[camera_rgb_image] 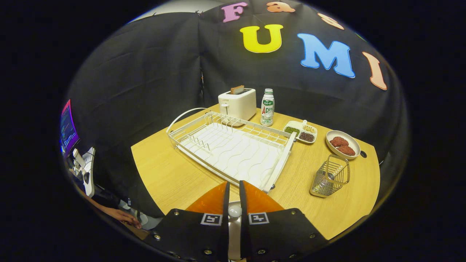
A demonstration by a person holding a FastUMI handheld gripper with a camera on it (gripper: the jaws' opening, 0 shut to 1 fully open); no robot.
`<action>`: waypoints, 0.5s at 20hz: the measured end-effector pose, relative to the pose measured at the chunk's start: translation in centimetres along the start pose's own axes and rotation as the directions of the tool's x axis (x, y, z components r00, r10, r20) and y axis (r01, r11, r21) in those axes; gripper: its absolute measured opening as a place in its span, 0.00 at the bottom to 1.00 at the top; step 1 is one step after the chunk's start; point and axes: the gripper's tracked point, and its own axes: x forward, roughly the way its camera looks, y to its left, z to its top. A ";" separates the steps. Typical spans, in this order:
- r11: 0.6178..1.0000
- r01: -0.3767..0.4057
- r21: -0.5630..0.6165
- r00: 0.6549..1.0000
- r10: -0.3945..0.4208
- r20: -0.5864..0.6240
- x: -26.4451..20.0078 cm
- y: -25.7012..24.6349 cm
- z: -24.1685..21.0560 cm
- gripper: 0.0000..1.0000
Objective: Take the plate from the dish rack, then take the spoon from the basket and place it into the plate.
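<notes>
Jaws pinch the plate (235,230) (edge-on) before the dish rack (233,149).

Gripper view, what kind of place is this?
Likely a mock kitchen in a cloth-walled booth: white wire dish rack, white toaster holding bread, metal wire basket on a wooden table. The gripper looks shut.

The gripper (233,189) is held level and points forward, its orange jaws nearly closed with only a narrow slit between them and nothing visibly pinched.

A person's hand (123,217) rests low at the left.
</notes>
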 end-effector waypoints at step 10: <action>0.995 0.081 0.050 0.996 -0.082 0.029 -1.7 -4.3 -0.2 0.19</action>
